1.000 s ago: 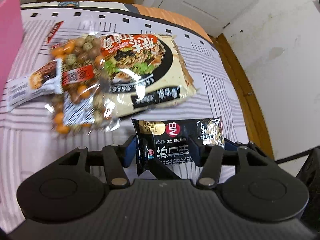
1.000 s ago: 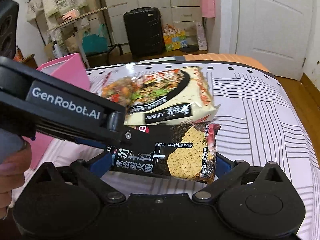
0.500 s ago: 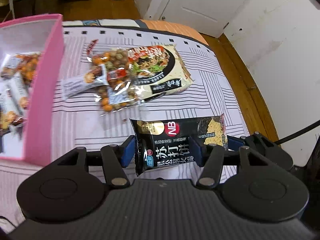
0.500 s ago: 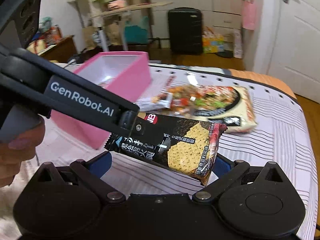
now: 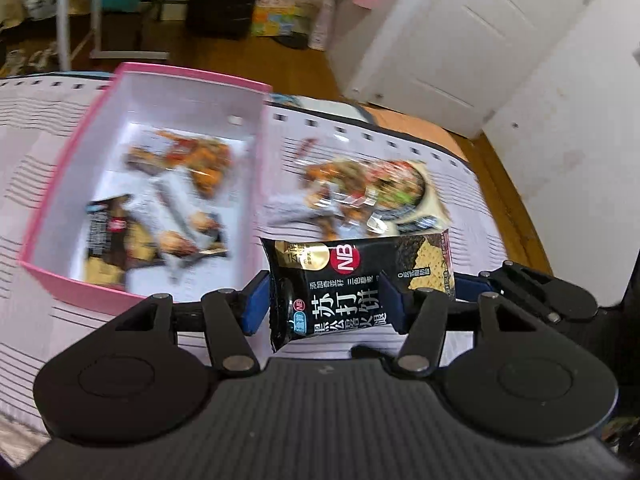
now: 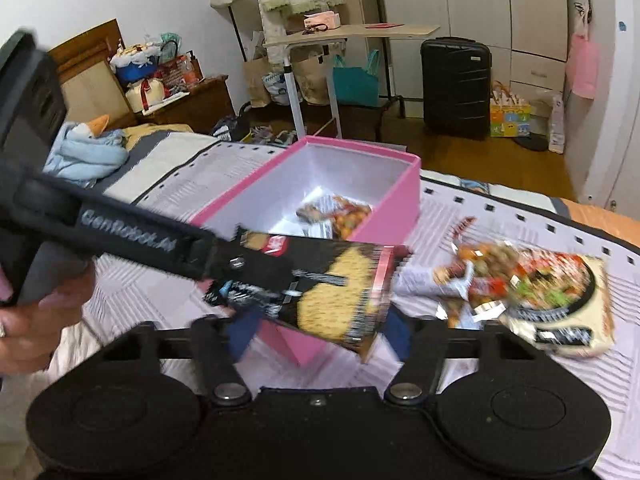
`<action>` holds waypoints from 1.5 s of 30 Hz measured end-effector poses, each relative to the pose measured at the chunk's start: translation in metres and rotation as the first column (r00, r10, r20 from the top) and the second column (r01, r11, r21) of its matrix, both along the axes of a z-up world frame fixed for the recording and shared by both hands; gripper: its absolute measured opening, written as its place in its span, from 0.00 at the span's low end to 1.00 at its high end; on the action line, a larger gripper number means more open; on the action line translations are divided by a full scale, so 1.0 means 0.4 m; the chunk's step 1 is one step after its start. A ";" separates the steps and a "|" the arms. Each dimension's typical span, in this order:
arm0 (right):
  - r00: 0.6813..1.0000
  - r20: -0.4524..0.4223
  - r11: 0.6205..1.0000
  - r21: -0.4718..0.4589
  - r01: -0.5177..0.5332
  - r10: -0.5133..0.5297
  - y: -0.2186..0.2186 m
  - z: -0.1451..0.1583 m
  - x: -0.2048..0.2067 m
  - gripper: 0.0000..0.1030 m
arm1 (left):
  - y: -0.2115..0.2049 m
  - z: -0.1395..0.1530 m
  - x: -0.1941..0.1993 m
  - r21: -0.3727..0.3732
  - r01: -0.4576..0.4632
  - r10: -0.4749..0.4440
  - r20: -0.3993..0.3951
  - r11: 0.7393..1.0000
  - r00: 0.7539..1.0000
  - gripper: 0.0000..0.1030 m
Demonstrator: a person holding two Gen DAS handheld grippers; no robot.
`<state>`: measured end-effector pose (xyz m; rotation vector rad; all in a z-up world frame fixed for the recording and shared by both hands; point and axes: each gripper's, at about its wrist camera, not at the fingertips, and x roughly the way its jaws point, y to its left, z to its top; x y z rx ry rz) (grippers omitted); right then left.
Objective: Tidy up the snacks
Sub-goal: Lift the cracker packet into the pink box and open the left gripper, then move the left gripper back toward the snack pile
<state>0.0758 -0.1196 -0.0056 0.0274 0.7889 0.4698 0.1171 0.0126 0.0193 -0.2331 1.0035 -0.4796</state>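
Observation:
My left gripper [image 5: 322, 300] is shut on the left part of a black cracker packet [image 5: 352, 280], held above the bed just right of the pink box [image 5: 260, 184]. My right gripper [image 6: 316, 328] is shut on the other end of the same packet [image 6: 328, 292]. The left gripper's arm [image 6: 120, 236] crosses the right wrist view. The pink box [image 6: 396, 200] holds several snack packets [image 5: 160, 216]. A noodle bag [image 5: 404, 196] and a clear bag of mixed nuts [image 5: 340, 188] lie on the bed right of the box.
The bed has a striped white and grey cover [image 5: 472, 216]. A white door [image 5: 460, 40] and wooden floor lie beyond the bed. A black suitcase [image 6: 456, 88], a side table [image 6: 344, 36] and bags stand at the far side. A blue plush [image 6: 84, 148] lies at the left.
Both grippers have carried the cracker packet to the left, from beside the noodle bag toward the pink box. The box's inside now shows in full in both views.

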 end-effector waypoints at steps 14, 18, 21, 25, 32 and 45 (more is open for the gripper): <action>0.995 -0.096 0.999 -0.013 -0.039 0.037 0.178 -0.126 0.175 0.60 | 0.219 -0.121 0.165 0.006 -0.205 0.205 -0.060 0.979 0.977 0.55; 0.999 -0.025 0.998 -0.055 -0.043 0.041 0.192 -0.123 0.145 0.71 | 0.237 -0.161 0.183 0.030 -0.229 0.230 -0.061 0.973 0.971 0.55; 0.998 0.032 0.998 -0.046 -0.045 0.046 0.164 -0.089 0.102 0.79 | 0.230 -0.165 0.164 0.112 -0.287 0.286 0.026 0.951 0.958 0.57; 0.995 0.091 0.999 -0.026 -0.040 0.042 0.085 -0.036 0.050 0.80 | 0.206 -0.144 0.139 0.151 -0.262 0.252 0.081 0.953 0.964 0.57; 0.974 0.228 0.994 -0.107 0.014 0.011 -0.094 0.019 0.025 0.80 | 0.124 -0.045 0.075 0.089 -0.165 0.153 0.127 0.982 0.980 0.56; 0.918 0.177 0.905 -0.311 -0.289 0.354 -0.198 -0.077 0.117 0.72 | -0.152 -0.044 0.084 -0.001 -0.152 0.151 0.034 0.988 0.988 0.54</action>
